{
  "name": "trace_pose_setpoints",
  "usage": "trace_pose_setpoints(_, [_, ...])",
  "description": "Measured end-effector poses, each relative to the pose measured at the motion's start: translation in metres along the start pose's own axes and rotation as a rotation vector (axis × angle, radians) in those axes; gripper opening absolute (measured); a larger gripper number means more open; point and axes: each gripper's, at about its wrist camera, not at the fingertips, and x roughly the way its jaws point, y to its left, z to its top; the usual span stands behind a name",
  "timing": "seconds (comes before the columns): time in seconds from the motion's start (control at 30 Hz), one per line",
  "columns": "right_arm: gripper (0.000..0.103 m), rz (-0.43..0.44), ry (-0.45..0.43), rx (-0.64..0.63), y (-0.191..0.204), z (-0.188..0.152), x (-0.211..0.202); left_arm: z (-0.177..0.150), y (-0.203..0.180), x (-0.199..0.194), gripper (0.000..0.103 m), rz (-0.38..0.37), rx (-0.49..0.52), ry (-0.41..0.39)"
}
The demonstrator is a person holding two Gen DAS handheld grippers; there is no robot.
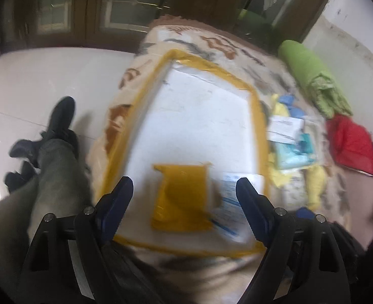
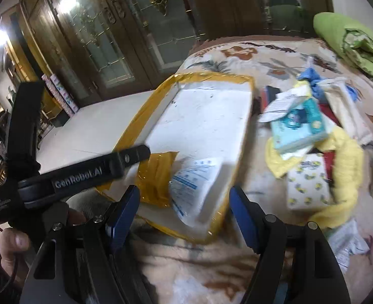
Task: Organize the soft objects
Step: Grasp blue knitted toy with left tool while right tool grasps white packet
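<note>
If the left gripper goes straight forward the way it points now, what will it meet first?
Probably the yellow packet lying in the white foam box. It sits directly between the open fingers of the left gripper, with nothing visible in between. The picture is blurred, so depth is uncertain.

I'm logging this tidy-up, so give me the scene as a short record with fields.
surface: floral patterned blanket
container: white foam box taped in yellow, open, empty
pile: tissue packs and yellow cloth, right of the box
extras: rolled green cloth, red cloth
left tongs: open, holding nothing
right tongs: open, holding nothing
</note>
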Motion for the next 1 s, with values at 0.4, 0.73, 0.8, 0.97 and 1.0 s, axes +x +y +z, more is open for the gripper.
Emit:
trace_pose_setpoints(0.4, [0.073,-0.034,0.002,0.176,-0.069,-0.024,-0.058,-0.023,-0.065,-0.041,0.084,0.106,0.217,-0.100])
trace_pose_setpoints(0.73, [0.073,-0.083,-0.001,0.293,-0.127,-0.056,-0.097,-0.075,-0.151,-0.021,0.084,-0.157,0.408,0.119])
trace_pose_setpoints(0.8, [0.073,-0.106,0.013,0.295,-0.136,-0.063,-0.099,-0.083,-0.161,-0.014,0.084,-0.193,0.429,0.161])
trace_pose_setpoints(0.97, [0.073,-0.111,0.052,0.352,-0.162,-0.071,-0.090,-0.104,-0.189,0.031,0.082,-0.207,0.465,0.306])
trace_pose_setpoints(1.0, [0.073,-0.099,0.052,0.365,-0.166,-0.071,-0.089,-0.109,-0.191,0.037,0.077,-0.204,0.475,0.321])
